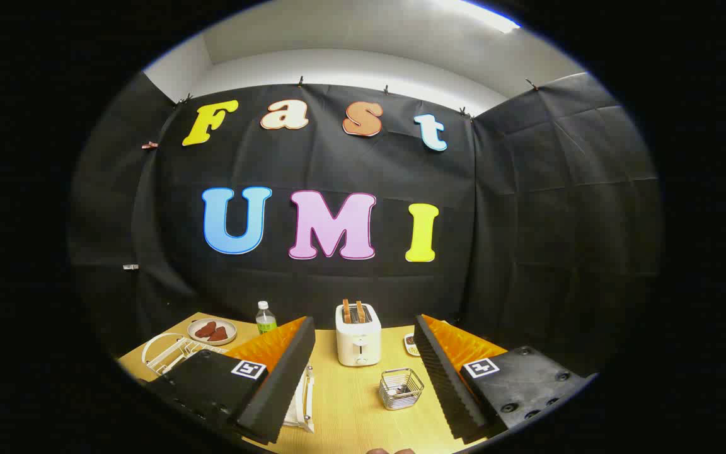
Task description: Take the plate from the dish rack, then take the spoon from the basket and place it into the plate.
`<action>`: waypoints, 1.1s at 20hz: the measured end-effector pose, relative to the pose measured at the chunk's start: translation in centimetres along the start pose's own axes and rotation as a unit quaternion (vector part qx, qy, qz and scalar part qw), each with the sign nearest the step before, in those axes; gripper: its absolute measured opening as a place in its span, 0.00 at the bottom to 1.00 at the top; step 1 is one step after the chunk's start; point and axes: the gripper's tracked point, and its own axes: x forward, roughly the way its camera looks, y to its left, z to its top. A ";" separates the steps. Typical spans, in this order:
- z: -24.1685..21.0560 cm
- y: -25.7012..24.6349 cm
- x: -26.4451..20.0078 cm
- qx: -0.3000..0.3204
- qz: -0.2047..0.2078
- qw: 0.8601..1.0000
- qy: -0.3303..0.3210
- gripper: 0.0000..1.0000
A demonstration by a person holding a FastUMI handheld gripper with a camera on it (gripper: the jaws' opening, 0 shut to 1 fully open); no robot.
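My gripper [363, 325] is open above the wooden table [350, 403], with nothing between its widely spread fingers. A small wire basket [401, 388] stands on the table between the fingers, closer to the right one. Something dark lies inside it, likely the spoon, too small to tell for sure. Beyond the left finger is the white dish rack [171, 356], with a pale round rim, apparently the plate [160, 343], standing in it. The left finger hides part of the rack.
A white toaster [358, 343] with two slices of toast stands just ahead, between the fingertips. A dish of red-brown food [212, 331] and a small bottle [266, 317] are at the far left. A white frame-like piece [303, 397] rests by the left finger.
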 end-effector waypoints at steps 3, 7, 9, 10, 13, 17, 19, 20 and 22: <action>-0.5 0.0 0.2 -0.002 0.002 1.000 0.011 0.97; -0.9 -0.4 0.4 0.011 0.005 1.000 0.017 0.97; -1.2 -0.9 0.5 0.008 -0.001 1.000 0.020 0.97; -1.3 -1.2 0.6 0.009 -0.005 1.000 0.021 0.97; -1.8 -1.7 0.7 0.018 -0.013 0.999 0.025 0.98; -2.6 -2.3 0.8 0.017 -0.019 0.999 0.034 0.97; -3.1 -2.2 1.0 0.018 -0.018 0.999 0.042 0.98; -3.4 -2.2 1.1 0.015 -0.020 0.999 0.047 0.98; -3.7 -2.0 1.4 0.015 -0.018 0.998 0.056 0.97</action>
